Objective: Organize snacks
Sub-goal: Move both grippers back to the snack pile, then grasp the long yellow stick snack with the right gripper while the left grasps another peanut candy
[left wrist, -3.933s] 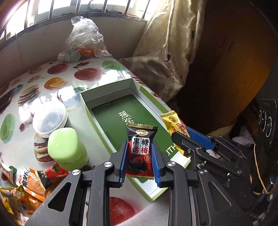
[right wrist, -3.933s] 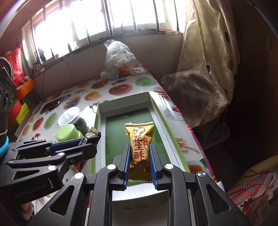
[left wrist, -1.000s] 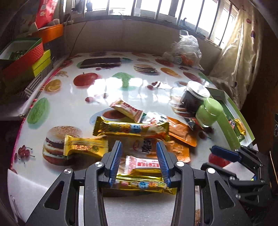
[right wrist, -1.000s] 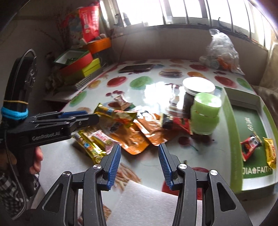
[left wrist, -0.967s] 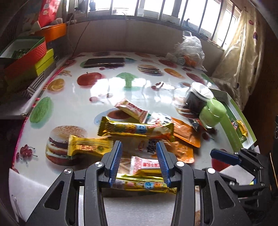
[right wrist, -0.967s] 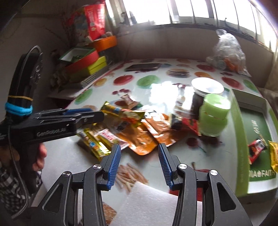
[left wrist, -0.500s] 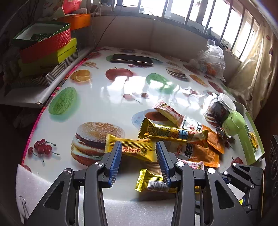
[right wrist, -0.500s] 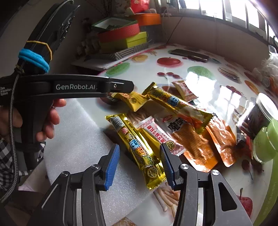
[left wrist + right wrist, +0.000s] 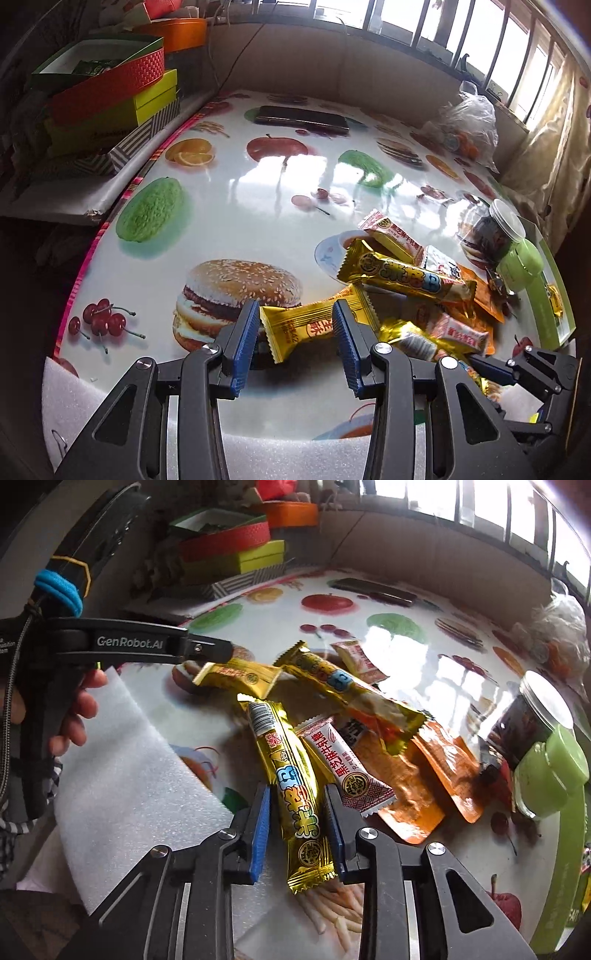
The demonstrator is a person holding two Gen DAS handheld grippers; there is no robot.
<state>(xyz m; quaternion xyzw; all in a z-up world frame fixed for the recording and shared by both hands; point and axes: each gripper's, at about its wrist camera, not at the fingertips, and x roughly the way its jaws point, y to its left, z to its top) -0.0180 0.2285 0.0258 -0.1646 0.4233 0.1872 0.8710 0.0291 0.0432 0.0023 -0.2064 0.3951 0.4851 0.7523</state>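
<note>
"GenRobot.AI" is printed in white along the left hand-held gripper (image 9: 212, 650). Its jaws stand partly open around a small gold packet (image 9: 314, 326) with red characters, lying on the tabletop (image 9: 240, 229); the pads do not press it. The right hand-held gripper (image 9: 297, 825) has just been closing, its blue pads now narrow about a long gold snack bar (image 9: 291, 794) with blue-and-red characters and a barcode. A clear jar (image 9: 528, 723) with a white lid holds something dark.

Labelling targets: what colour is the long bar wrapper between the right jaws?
Shiny gold with blue and white lettering; the long bar wrapper shows best in the right wrist view.
</note>
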